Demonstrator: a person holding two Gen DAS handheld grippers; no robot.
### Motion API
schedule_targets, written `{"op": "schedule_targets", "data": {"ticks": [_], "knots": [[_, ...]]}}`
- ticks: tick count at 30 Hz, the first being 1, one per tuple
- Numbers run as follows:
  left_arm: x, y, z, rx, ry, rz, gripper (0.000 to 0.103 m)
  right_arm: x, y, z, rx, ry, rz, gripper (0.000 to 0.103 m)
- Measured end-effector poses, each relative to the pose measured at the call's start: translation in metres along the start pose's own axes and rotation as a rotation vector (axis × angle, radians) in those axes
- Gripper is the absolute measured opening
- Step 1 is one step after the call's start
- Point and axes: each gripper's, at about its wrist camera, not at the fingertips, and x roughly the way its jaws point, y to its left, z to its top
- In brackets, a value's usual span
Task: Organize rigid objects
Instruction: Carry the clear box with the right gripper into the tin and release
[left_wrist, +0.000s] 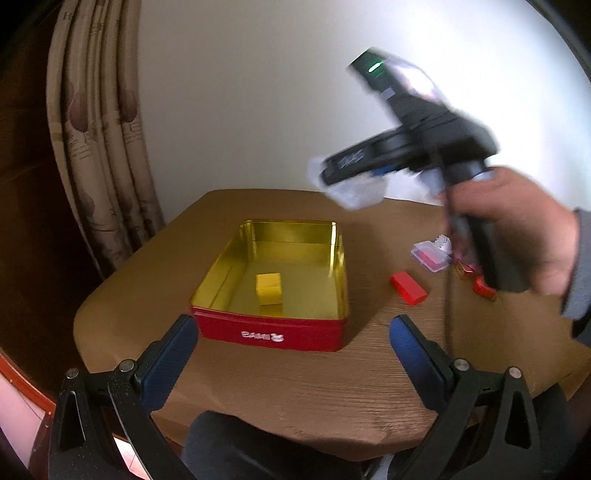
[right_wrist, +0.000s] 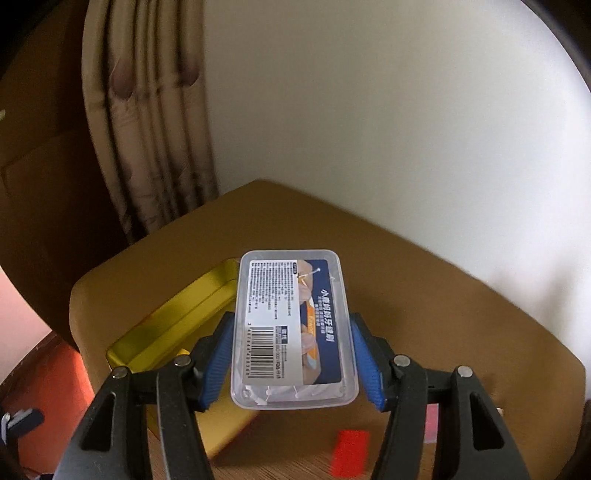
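Note:
An open red tin (left_wrist: 271, 334) with a gold inside stands on the brown table (left_wrist: 295, 387); a yellow block (left_wrist: 269, 288) lies in it. My left gripper (left_wrist: 293, 339) is open and empty, low at the tin's near side. My right gripper (right_wrist: 291, 360) is shut on a clear plastic floss-pick box (right_wrist: 293, 328) with a printed label, held in the air above the table, right of the tin (right_wrist: 173, 325). In the left wrist view it (left_wrist: 351, 184) hangs above the tin's far right corner, with the box blurred. A red block (left_wrist: 408, 288) lies right of the tin and shows below the held box (right_wrist: 349, 456).
A small clear case with a pink inside (left_wrist: 432, 255) and small red pieces (left_wrist: 484, 288) lie at the table's right, behind the right hand (left_wrist: 517, 240). A curtain (left_wrist: 99, 147) hangs at the left, a white wall behind. The table's edges fall off left and near.

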Motion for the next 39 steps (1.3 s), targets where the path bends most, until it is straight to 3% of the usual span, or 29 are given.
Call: {"op": "schedule_targets", "data": {"ticks": [10,18,27,30,33,36,39], "knots": [[0.009,0.031,0.004,-0.099,0.017,0.019,0.102,0.089,0.072,0.006,-0.031,0.142,0.037,0.061],[0.013,0.044,0.002,-0.145,0.045,0.022,0.102,0.121,0.069,-0.012,-0.019,0.254,0.029,0.061],[0.014,0.034,0.001,-0.122,0.041,0.028,0.102,0.143,0.065,-0.017,-0.016,0.28,0.009,0.061],[0.014,0.028,-0.001,-0.098,0.037,0.024,0.102,0.14,0.06,-0.015,-0.01,0.282,0.044,0.061],[0.016,0.022,0.0,-0.073,0.037,0.025,0.102,0.116,0.055,-0.012,-0.003,0.211,0.104,0.062],[0.013,0.02,0.0,-0.068,0.021,0.023,0.102,0.074,0.043,-0.01,0.026,0.126,0.136,0.062],[0.007,0.019,0.001,-0.068,-0.012,0.003,0.102,0.01,-0.004,-0.032,0.148,0.018,0.149,0.063]]}}
